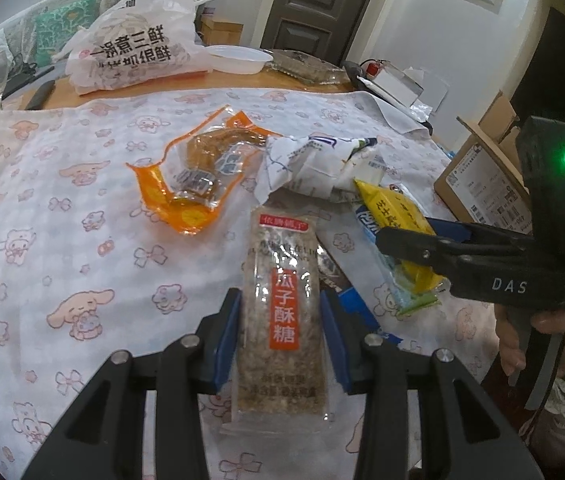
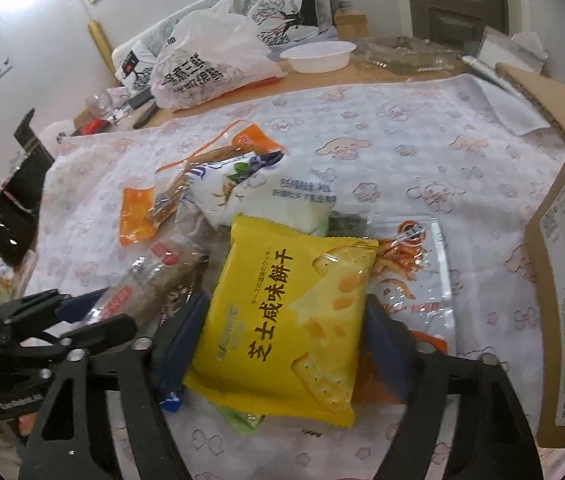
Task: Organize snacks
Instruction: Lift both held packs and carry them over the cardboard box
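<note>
Left tongs (image 1: 280, 320), in the left wrist view, stand narrowly parted with a long clear-wrapped brown seed-brittle bar with an orange label (image 1: 282, 312) between the blue pads (image 1: 228, 334). Both pads sit against its long edges, so I judge it gripped. The bar's long axis runs straight ahead of these tongs, in line with the fingers, its far end over the pile. Beyond the tips lie a crumpled white paper-like packet (image 1: 314, 164) and, ahead to the left, an orange-edged clear pouch of brown snack (image 1: 198, 168). To the right, the right tongs (image 1: 406, 236) reach in sideways around a yellow cracker packet (image 1: 402, 216). Everything rests on a white cartoon-print cloth (image 1: 62, 200) over the counter, and a brown cardboard box (image 1: 482, 176) stands further right.

In the right wrist view, the right tongs (image 2: 282, 344) stand wide, the yellow cracker packet (image 2: 286, 320) between the pads with its long axis along the fingers. The left pad touches its edge; the right pad's contact is blurred, so I cannot tell whether it is clamped. Under it lies a clear pouch with orange strips (image 2: 414, 276). The left tongs (image 2: 94, 300) show at the left, holding the bar (image 2: 154, 276). The cardboard box (image 2: 562, 240) rises just right of these tongs, so the right hand looks nearer to it.
</note>
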A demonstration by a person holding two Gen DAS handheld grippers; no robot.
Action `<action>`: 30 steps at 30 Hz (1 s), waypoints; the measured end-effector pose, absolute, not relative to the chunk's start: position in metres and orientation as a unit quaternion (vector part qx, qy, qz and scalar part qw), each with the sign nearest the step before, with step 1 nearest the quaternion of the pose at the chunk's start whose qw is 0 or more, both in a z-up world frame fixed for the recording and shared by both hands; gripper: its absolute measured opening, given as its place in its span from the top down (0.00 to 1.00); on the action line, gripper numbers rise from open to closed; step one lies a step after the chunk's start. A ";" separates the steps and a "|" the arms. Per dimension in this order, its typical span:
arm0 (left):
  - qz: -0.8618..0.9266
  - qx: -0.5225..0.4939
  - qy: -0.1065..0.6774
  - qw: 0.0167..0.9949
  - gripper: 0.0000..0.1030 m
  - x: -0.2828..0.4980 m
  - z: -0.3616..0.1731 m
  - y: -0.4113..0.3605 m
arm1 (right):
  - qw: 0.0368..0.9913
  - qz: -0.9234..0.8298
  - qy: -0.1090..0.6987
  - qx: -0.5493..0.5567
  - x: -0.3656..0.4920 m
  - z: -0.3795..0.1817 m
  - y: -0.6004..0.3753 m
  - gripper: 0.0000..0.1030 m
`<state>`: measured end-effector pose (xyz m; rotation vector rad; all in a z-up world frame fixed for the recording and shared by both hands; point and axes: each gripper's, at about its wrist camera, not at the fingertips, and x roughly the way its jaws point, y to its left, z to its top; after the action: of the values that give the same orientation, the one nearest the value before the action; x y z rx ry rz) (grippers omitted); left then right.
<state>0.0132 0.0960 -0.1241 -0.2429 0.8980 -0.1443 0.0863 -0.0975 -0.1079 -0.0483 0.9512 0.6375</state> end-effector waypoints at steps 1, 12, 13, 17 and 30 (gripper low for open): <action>-0.068 -0.118 0.432 0.891 0.65 0.013 -0.124 0.097 | 0.841 0.302 0.448 -0.024 0.086 -0.108 -0.098 0.32; -0.032 -0.124 0.402 0.907 0.65 -0.010 -0.096 0.106 | 0.838 0.356 0.411 -0.037 0.050 -0.075 -0.095 0.32; -0.028 -0.128 0.395 0.909 0.65 -0.014 -0.089 0.107 | 0.839 0.362 0.405 -0.037 0.046 -0.070 -0.096 0.32; -0.016 -0.125 0.372 0.920 0.65 -0.028 -0.061 0.102 | 0.845 0.388 0.366 -0.039 0.025 -0.040 -0.104 0.32; -0.058 -0.059 0.296 0.951 0.65 -0.017 0.051 -0.004 | 0.889 0.377 0.259 0.006 0.017 0.035 -0.209 0.32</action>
<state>-0.0172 -0.0037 0.0512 -0.1206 0.6024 -0.1175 0.0170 -0.2090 0.0350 0.0127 0.5370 0.7835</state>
